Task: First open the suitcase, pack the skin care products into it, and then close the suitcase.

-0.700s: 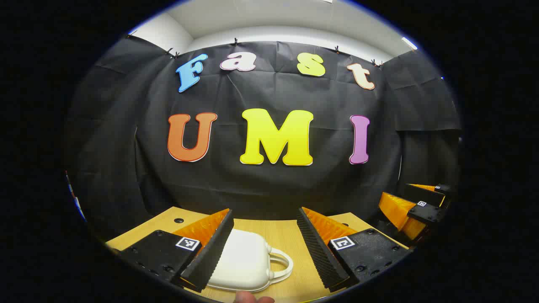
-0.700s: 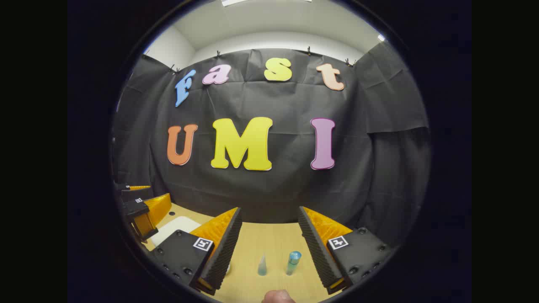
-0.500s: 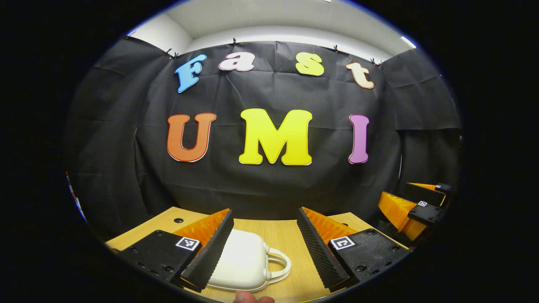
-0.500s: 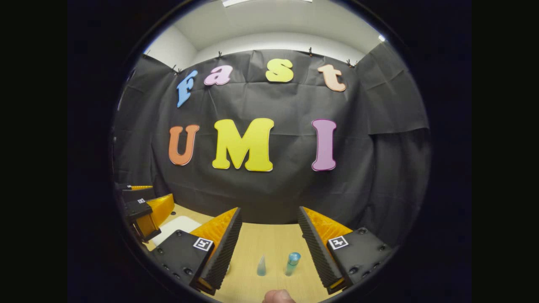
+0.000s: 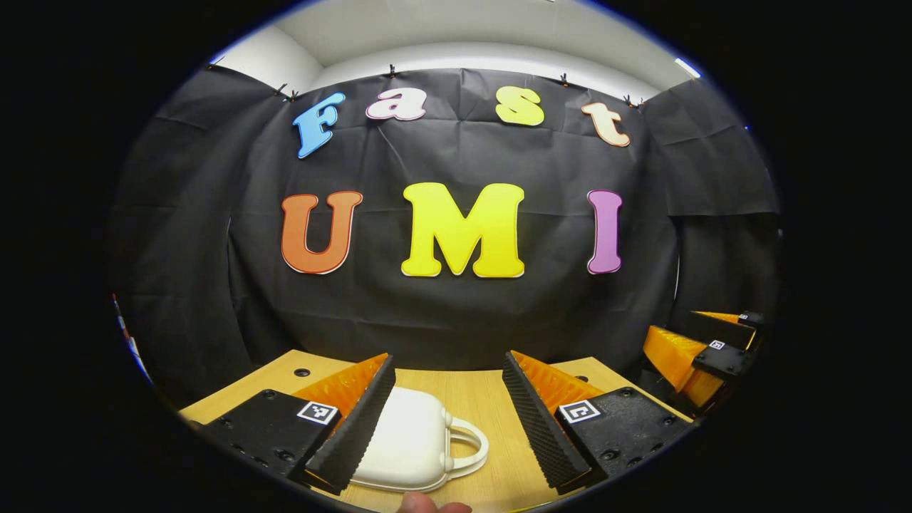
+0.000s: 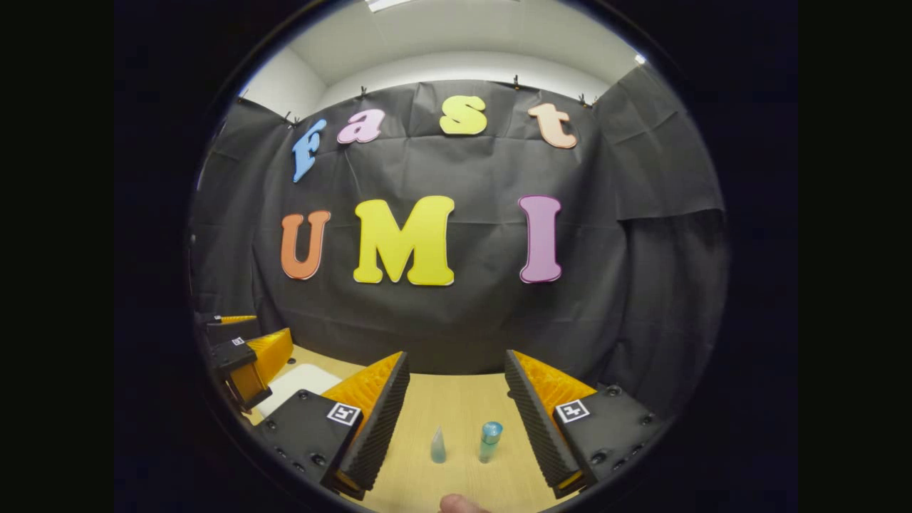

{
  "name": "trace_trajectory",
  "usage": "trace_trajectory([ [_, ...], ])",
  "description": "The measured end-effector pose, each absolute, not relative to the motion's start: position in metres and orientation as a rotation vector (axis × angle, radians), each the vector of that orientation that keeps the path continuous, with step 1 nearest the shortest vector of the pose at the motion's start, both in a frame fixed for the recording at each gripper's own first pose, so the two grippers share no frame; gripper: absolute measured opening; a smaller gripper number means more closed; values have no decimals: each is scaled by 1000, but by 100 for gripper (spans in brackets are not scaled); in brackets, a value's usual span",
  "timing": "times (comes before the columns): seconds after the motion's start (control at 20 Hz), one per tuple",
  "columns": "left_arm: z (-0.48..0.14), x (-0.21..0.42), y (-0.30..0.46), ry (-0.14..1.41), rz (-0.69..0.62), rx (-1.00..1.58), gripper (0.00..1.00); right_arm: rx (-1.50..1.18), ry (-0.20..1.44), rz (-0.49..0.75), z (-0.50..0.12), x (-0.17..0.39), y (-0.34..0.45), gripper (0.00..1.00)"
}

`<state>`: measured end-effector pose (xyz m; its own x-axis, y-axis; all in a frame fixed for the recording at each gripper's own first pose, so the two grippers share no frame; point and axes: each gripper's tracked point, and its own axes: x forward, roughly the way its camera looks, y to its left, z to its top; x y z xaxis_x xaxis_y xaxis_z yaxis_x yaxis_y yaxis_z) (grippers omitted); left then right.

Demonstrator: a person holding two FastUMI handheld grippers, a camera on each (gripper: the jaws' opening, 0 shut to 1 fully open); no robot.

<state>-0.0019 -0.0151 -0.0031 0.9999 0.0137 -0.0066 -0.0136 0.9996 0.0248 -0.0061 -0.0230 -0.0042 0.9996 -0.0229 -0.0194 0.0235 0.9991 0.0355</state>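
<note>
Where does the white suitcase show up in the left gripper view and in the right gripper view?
Left gripper view: the white suitcase lies closed at bottom centre, partly behind one finger of the left gripper.
Right gripper view: a white patch at lower left, beside the left gripper, is probably it.
Shared landmark: the wooden table.
</note>
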Motion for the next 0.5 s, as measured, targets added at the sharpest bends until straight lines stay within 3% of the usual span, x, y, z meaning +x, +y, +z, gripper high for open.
trace_trajectory([
  [0.5,-36,0,-40,54,-46,82,96,26,61,-28,-23,-7,-32,80],
])
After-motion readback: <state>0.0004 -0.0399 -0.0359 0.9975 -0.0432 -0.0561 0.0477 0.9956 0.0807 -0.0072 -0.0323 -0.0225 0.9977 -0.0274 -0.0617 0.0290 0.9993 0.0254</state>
